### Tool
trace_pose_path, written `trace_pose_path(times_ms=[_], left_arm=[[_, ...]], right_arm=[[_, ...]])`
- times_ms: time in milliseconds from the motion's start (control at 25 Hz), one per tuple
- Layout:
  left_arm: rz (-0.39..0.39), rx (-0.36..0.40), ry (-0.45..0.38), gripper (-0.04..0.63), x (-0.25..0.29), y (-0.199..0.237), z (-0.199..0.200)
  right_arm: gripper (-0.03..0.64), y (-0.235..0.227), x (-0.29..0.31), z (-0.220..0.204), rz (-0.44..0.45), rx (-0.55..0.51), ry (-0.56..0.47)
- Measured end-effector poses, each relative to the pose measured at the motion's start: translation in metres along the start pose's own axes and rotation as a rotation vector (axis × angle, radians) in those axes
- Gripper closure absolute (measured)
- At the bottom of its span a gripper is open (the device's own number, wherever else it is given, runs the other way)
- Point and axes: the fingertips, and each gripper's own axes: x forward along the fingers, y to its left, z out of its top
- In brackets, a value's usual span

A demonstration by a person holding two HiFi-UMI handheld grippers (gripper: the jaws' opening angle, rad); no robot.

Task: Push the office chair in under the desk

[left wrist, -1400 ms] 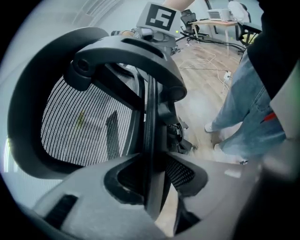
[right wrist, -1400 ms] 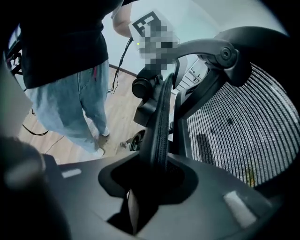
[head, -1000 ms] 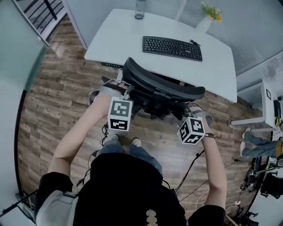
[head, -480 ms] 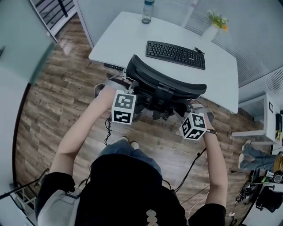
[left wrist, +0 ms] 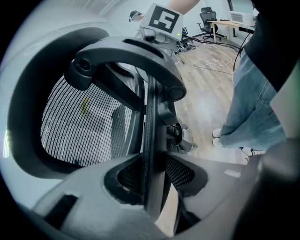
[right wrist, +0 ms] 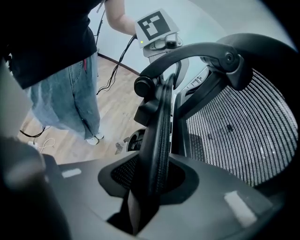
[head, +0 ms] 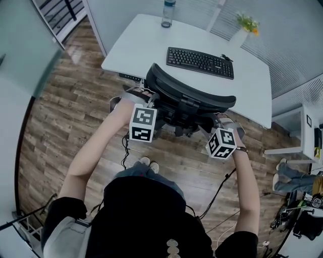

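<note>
left gripper is pinching the left backrest rim of the office chair | right gripper is clamping the right rim | chair's sitting right up at the desk near edge

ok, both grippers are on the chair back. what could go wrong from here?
1. Left gripper and right gripper each pinch the chair only by its thin back rim; a hard push may slip them off.
2. The back looks close to the desk edge; a bump could topple the bottle.
</note>
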Motion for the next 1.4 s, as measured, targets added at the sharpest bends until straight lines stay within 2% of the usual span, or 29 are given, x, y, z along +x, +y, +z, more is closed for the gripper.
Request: trace_pose_path(times_ms=[200, 400, 520, 560, 640, 720, 840, 920, 1080, 1200, 1280, 1400], left_arm=[[0.055, 0.007, -0.011, 0.44, 0.0, 0.001, 0.0], [0.159, 0.029, -0.022, 0.426, -0.008, 0.005, -0.001], [0.206, 0.005, -0.043, 0.414, -0.019, 0.005, -0.004], [0.221, -0.011, -0.053, 0.416, -0.023, 0.005, -0.005], [0.26, -0.054, -0.082, 0.452, -0.031, 0.006, -0.007], [0.307, -0.119, -0.124, 0.48, -0.042, 0.008, -0.01], [0.408, -0.252, -0.23, 0.584, -0.066, 0.018, -0.012], [0.472, -0.358, -0.331, 0.586, -0.084, 0.028, -0.013], [0.613, -0.617, -0.546, 0.586, -0.119, 0.052, -0.022], [0.71, -0.788, -0.691, 0.588, -0.14, 0.073, -0.032], [0.743, -0.866, -0.741, 0.588, -0.145, 0.083, -0.038], [0.752, -0.959, -0.793, 0.588, -0.144, 0.089, -0.043]], right_arm=[[0.48, -0.001, 0.001, -0.002, -0.021, -0.013, 0.007], [0.449, -0.003, -0.014, -0.003, -0.05, -0.004, 0.02], [0.43, -0.007, -0.034, 0.002, -0.096, 0.048, -0.014], [0.447, -0.008, -0.041, 0.005, -0.121, 0.075, -0.035], [0.456, -0.012, -0.058, 0.012, -0.187, 0.162, -0.097], [0.463, -0.018, -0.073, 0.018, -0.269, 0.291, -0.187], [0.483, -0.031, -0.097, 0.03, -0.408, 0.502, -0.381], [0.512, -0.04, -0.114, 0.033, -0.503, 0.643, -0.507], [0.536, -0.05, -0.141, 0.024, -0.691, 0.893, -0.687], [0.553, -0.054, -0.158, 0.012, -0.833, 1.008, -0.755], [0.559, -0.054, -0.166, 0.005, -0.911, 1.067, -0.772], [0.584, -0.05, -0.171, -0.006, -1.006, 1.147, -0.774]])
